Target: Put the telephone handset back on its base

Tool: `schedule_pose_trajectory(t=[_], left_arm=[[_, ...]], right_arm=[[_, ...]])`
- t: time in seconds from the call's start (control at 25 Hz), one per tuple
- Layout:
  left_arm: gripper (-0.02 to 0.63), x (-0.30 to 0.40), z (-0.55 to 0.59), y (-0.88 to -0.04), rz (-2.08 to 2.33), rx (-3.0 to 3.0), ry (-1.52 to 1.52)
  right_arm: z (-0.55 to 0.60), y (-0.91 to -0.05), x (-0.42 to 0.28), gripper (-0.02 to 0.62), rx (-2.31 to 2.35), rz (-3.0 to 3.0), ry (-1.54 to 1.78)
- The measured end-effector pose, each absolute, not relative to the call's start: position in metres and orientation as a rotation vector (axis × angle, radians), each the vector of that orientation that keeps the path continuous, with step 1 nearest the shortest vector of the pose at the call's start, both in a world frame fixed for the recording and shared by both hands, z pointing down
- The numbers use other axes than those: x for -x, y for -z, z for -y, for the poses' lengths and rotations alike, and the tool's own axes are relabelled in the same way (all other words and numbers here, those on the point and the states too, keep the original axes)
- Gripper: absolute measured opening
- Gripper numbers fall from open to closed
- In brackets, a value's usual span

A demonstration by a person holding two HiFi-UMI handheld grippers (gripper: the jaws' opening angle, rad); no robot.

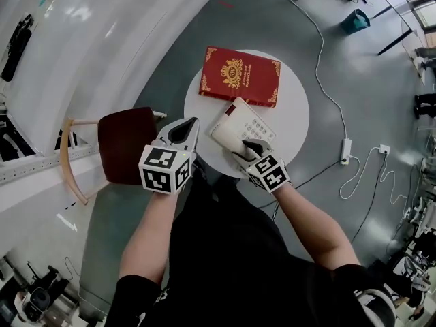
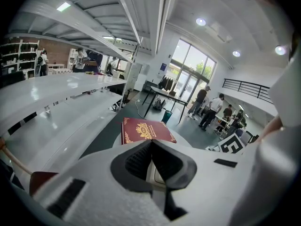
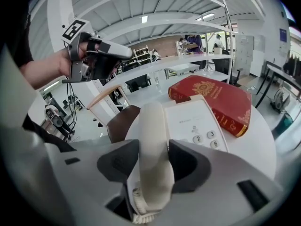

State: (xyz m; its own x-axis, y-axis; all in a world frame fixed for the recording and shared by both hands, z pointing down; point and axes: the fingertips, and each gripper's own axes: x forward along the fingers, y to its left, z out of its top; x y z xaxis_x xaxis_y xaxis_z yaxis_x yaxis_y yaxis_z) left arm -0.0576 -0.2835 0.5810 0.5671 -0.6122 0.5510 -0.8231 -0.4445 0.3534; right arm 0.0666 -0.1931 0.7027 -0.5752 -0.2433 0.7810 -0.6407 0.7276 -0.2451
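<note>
Handset (image 3: pixel 153 121) is down on the left side of the base (image 3: pixel 195 121), lying lengthwise in its cradle, near end toward the camera, with the coiled cord (image 3: pixel 140 206) at that end. Right gripper (image 3: pixel 154 145) straddles the handset: one pad flush against each long side, jaws wide, pinching it. No gap visible on either side.

Head view: right gripper (image 1: pixel 253 147) is over the near-left corner of the base (image 1: pixel 251 125). The handset is mostly hidden under it. Keypad (image 3: pixel 207 138) is clear of the jaws, to their right.

The phone sits on the near part of the round white table (image 1: pixel 293 135). Red book (image 1: pixel 240 75) lies flat just behind the phone, gold crest up. I can't tell whether book and phone touch.

Left gripper (image 1: pixel 194 121) hangs over the table's near-left edge, left of the phone and apart from it. Its view shows the jaw tips pressed together, nothing between them (image 2: pixel 151 142). It points toward the book (image 2: pixel 143 131). It also shows in the right gripper view, up left (image 3: pixel 129 53), off the table.

Wooden chair with a dark red seat (image 1: pixel 122 145) stands left of the table, close to it.
</note>
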Motion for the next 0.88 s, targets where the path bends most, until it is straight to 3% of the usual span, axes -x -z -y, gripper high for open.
schedule_pose_trajectory(t=[0.68,0.88], left_arm=[[0.011,0.059,0.285,-0.562,1.091,-2.264,-0.418],[0.011,0.064,0.284,-0.544,1.077,-2.305,-0.391]], right_arm=[[0.19,-0.695,-0.065,0.198,-0.724,2.092,-0.594],[0.182,-0.668,-0.069,0.104,-0.867,2.113,-0.612]])
